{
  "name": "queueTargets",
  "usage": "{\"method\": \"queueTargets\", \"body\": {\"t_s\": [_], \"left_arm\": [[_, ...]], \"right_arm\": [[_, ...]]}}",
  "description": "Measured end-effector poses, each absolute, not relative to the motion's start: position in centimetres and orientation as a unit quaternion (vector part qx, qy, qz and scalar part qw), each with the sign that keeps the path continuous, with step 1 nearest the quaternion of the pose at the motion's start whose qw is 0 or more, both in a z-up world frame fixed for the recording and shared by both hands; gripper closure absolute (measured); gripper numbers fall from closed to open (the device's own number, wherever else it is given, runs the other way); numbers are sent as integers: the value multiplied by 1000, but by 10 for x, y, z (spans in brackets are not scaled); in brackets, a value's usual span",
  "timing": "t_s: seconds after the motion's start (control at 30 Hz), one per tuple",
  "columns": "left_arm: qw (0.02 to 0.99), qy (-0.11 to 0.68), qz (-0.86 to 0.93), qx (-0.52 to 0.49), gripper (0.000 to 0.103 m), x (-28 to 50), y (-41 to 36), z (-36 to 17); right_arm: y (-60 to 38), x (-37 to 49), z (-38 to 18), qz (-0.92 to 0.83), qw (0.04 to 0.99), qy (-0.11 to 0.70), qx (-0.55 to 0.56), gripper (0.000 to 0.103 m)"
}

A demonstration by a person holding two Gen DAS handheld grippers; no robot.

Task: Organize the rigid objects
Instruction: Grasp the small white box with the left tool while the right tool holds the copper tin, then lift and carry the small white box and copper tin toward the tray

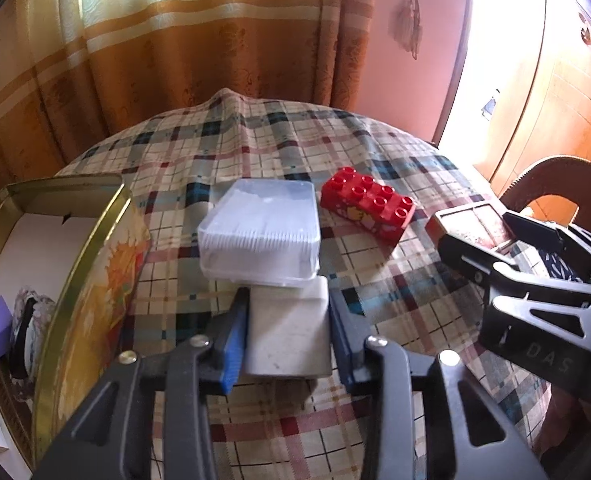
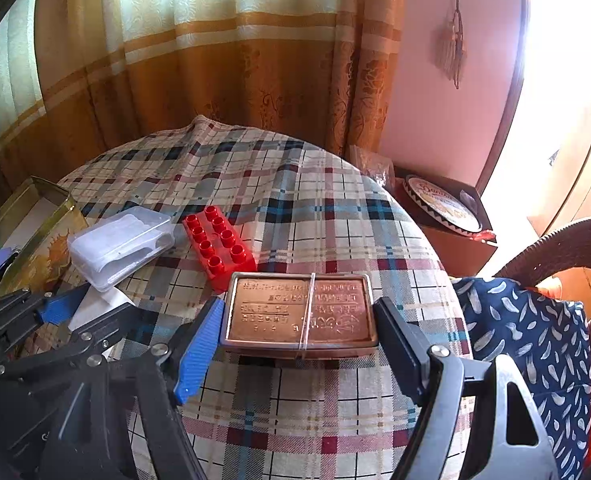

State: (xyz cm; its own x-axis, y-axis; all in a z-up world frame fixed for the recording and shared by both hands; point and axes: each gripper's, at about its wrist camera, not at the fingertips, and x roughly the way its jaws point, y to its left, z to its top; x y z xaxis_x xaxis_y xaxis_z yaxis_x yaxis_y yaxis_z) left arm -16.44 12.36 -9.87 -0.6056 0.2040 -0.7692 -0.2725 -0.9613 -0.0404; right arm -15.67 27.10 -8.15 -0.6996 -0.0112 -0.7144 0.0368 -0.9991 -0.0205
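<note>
- The left gripper (image 1: 287, 332) is clamping its blue fingers (image 1: 231, 344) on a white block (image 1: 291, 328) lying on the checked table (image 1: 395, 300).
- The right gripper (image 2: 299, 320) is pressing its fingers against both ends of a copper tin (image 2: 299, 312) near the table's right edge.
- A clear plastic box (image 1: 259, 232) is sitting just beyond the white block, touching it.
- A red brick (image 1: 369, 204) is lying right of that box.
- An open gold tin (image 1: 67, 248) is standing at the left.
</note>
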Motion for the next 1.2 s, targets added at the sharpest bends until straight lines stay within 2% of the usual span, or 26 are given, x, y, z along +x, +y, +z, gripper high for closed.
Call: {"method": "queueTargets", "body": {"t_s": [0.43, 0.63, 0.77, 1.2], "left_arm": [[95, 39, 922, -372, 66, -136, 109, -85], [77, 40, 935, -344, 66, -124, 104, -77], [61, 13, 937, -345, 66, -126, 91, -76], [35, -9, 948, -317, 66, -112, 73, -68]], "right_arm": [[251, -134, -64, -944, 34, 41, 325, 26], [247, -126, -61, -950, 45, 25, 309, 26], [252, -122, -59, -953, 45, 9, 298, 26], [240, -104, -51, -961, 75, 6, 266, 26]]}}
